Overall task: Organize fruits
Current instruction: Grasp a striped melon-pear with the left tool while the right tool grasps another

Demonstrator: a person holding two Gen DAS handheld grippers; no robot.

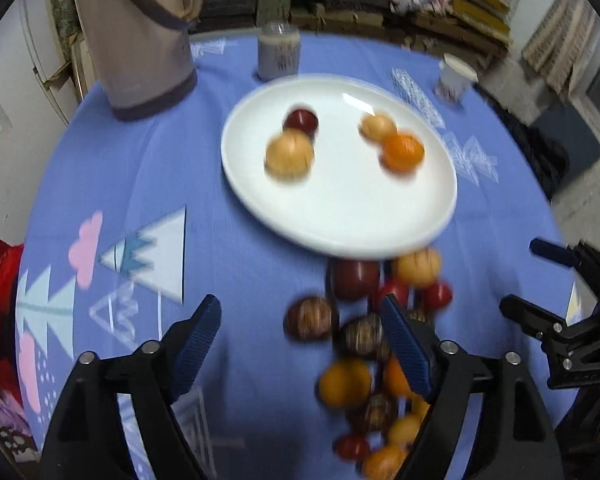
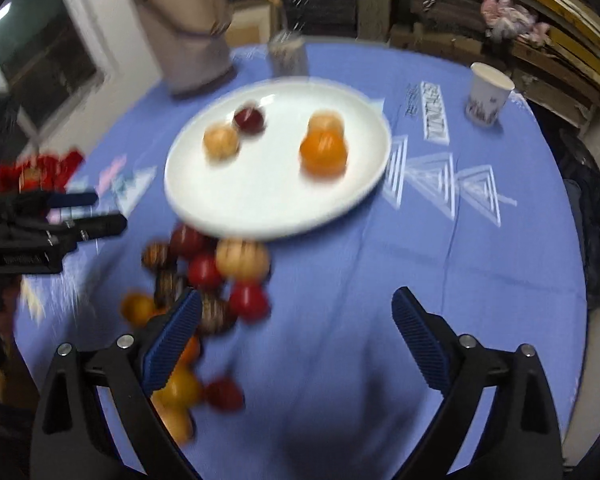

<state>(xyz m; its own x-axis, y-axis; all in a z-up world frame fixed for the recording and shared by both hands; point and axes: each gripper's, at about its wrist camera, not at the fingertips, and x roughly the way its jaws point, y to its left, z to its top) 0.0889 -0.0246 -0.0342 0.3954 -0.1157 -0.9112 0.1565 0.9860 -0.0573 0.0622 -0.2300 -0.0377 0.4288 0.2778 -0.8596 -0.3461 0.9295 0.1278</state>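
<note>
My left gripper (image 1: 300, 340) and right gripper (image 2: 296, 332): jaws apart, empty. Plate (image 1: 340, 216) at 12 o'clock holds four fruits.

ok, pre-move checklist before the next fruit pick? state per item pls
1. Left gripper open and holding nothing: ok.
2. Right gripper open and holding nothing: ok.
3. White plate has free space, four fruits on it: ok.
4. Loose fruit pile on the tablecloth within view of both wrist cameras: ok.
5. Target fruit clearly separable from its neighbours: cannot tell, fruits are clustered and motion-blurred.
6. Paper cup and jar stand away from the pile: ok.
</note>
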